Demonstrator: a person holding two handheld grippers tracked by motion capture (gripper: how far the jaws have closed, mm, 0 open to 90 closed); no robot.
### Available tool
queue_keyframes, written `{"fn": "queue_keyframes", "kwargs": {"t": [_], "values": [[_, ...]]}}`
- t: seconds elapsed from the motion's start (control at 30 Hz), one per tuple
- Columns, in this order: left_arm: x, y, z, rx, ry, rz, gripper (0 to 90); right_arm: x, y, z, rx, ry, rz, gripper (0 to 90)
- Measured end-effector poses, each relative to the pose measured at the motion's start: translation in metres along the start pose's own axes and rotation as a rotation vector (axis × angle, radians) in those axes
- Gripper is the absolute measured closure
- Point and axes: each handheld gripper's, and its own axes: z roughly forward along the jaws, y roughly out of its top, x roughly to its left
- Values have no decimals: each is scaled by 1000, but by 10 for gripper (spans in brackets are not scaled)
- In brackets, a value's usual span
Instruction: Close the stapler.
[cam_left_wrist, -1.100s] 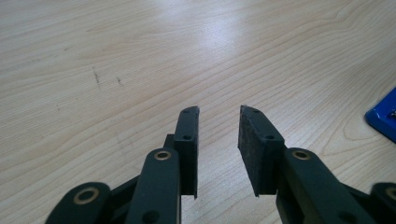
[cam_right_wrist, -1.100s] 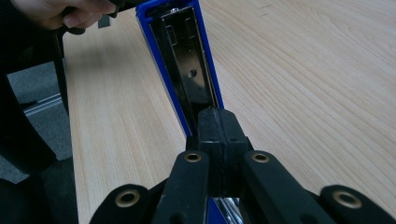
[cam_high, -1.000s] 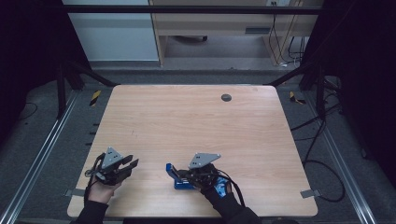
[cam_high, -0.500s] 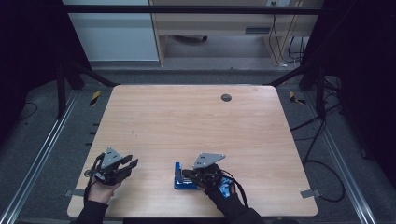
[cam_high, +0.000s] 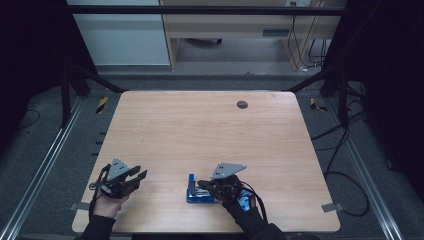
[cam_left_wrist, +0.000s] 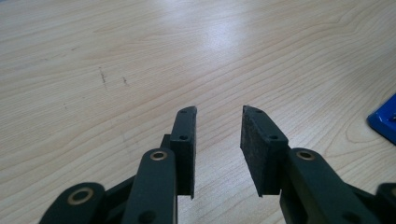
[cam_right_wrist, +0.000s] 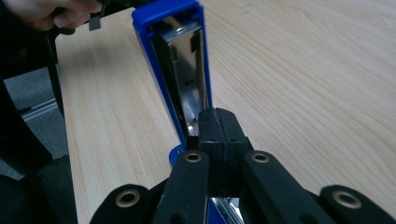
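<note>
A blue stapler (cam_high: 192, 193) lies near the table's front edge, right of centre. In the right gripper view its blue top (cam_right_wrist: 180, 56) stands swung up, showing the metal staple channel inside. My right gripper (cam_high: 202, 186) sits at the stapler's hinge end, jaws pressed together (cam_right_wrist: 219, 116) on a thin part of it; what exactly is pinched is hidden. My left gripper (cam_high: 140, 176) rests low over the table at the front left, open (cam_left_wrist: 218, 112), nothing between its pads. A corner of the stapler (cam_left_wrist: 385, 119) shows at its right.
The wooden table (cam_high: 210, 135) has a dark round grommet (cam_high: 242, 104) near its far edge. Metal frame rails run along both sides, and cables lie on the floor at the right. The other hand (cam_right_wrist: 46, 11) shows beyond the stapler.
The right gripper has shifted slightly right, and the stapler's blue top has swung from lying out to the left to standing up. The left gripper has stayed put.
</note>
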Motion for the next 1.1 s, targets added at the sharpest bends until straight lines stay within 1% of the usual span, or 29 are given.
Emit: {"fn": "queue_keyframes", "kwargs": {"t": [0.03, 0.2, 0.37, 0.47, 0.6, 0.73, 0.9, 1.0, 1.1], "values": [[0, 0, 0, -1, 2, -1, 657, -2, 1, -5, -17, -7, 4, 900], [0, 0, 1, 1, 4, -7, 653, -5, 8, -17, -60, -24, 6, 900], [1, -1, 1, 1, 11, -13, 636, -8, 17, -25, -103, -41, 8, 900], [1, -1, 1, 3, 15, -15, 630, -8, 22, -28, -122, -43, 9, 900], [1, -1, 2, 5, 20, -18, 621, -5, 31, -29, -133, -40, -5, 900], [1, -1, 2, 7, 24, -20, 610, -2, 40, -31, -156, -37, -10, 900], [1, -2, 2, 9, 24, -21, 605, 4, 50, -29, -176, -15, -23, 900], [1, -2, 2, 10, 24, -20, 602, 9, 55, -24, -172, 1, -36, 900], [1, -2, 2, 10, 24, -22, 597, 15, 57, -18, -154, 17, -52, 900]]}}
